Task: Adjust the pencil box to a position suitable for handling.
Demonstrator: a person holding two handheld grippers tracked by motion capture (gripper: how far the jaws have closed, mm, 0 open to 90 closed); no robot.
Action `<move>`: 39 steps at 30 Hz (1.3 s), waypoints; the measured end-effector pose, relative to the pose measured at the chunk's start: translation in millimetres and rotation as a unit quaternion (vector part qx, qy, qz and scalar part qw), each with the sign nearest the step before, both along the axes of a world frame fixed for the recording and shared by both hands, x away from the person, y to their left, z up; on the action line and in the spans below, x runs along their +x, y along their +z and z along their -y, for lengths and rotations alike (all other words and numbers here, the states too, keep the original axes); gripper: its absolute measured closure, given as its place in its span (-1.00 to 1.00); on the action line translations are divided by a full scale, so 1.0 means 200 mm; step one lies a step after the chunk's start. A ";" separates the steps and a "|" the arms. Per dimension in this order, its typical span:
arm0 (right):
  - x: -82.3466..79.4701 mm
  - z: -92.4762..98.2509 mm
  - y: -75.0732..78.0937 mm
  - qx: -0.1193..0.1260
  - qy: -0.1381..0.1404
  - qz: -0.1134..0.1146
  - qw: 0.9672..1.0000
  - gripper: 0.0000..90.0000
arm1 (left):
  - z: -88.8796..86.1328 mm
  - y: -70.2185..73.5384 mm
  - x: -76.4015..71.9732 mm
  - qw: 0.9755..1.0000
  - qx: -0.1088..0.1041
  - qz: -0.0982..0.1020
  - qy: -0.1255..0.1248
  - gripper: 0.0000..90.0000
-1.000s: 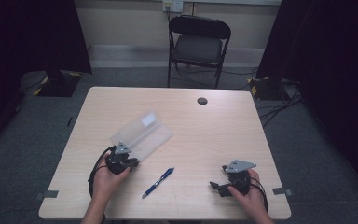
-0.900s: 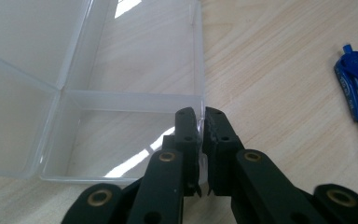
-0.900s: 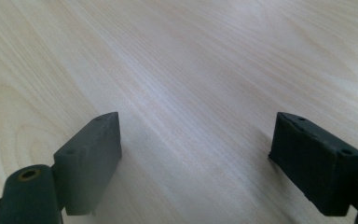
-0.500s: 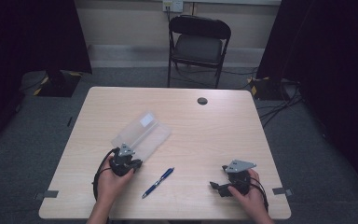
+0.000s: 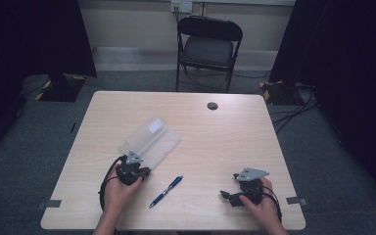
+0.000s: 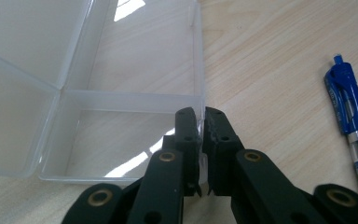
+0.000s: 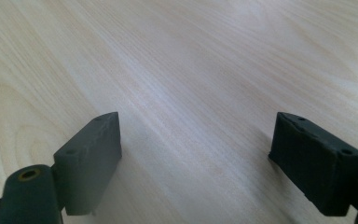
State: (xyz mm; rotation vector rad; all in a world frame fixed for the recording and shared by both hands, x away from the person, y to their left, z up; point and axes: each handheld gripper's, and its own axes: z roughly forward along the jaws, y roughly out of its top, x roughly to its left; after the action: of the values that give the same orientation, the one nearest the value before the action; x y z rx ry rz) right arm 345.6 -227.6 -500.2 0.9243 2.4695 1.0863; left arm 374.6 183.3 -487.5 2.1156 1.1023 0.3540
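A light wooden table point(image 5: 235, 147) carries all the items; a black folding chair point(image 5: 209, 46) stands on the grey floor beyond its far edge, and a small dark round fitting point(image 5: 212, 105) sits in the tabletop near that edge.

The clear plastic case point(image 5: 149, 140) lies open on the left half of the table, angled, with its lid folded back. It is translucent and frosted, shallow-walled, and the wood grain shows through its floor. In the left gripper view its near right-hand corner wall point(image 6: 198, 88) runs straight to the jaws.

The left gripper point(image 6: 200, 122), held in the person's left hand point(image 5: 117, 188), has its jaws closed onto that thin wall, one pad inside the case and one outside.

The right gripper point(image 7: 196, 158), held in the right hand point(image 5: 259, 203) near the table's front right, has its jaws spread wide over bare wood, gripping nothing.

A blue pen point(image 5: 166, 191) lies on the table between the two grippers, just beside the left one, apart from the case.
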 end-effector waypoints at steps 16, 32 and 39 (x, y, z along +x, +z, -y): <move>0.00 0.00 0.00 0.000 0.000 0.000 1.000 -0.66 | -0.01 0.04 -0.01 1.000 0.007 0.005 -0.014 0.72; 0.00 0.00 0.00 0.000 0.000 0.000 1.000 -0.66 | -0.03 0.03 -0.03 1.000 0.011 0.006 -0.009 0.79; 0.00 0.00 0.00 0.000 0.000 0.000 1.000 -0.66 | -0.05 0.08 -0.06 1.000 -0.013 0.019 -0.010 0.61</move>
State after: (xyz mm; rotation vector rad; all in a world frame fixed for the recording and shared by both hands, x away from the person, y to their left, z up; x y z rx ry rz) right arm 345.6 -227.6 -500.2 0.9247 2.4698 1.0865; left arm 362.3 192.6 -471.9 2.0882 1.0573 0.3673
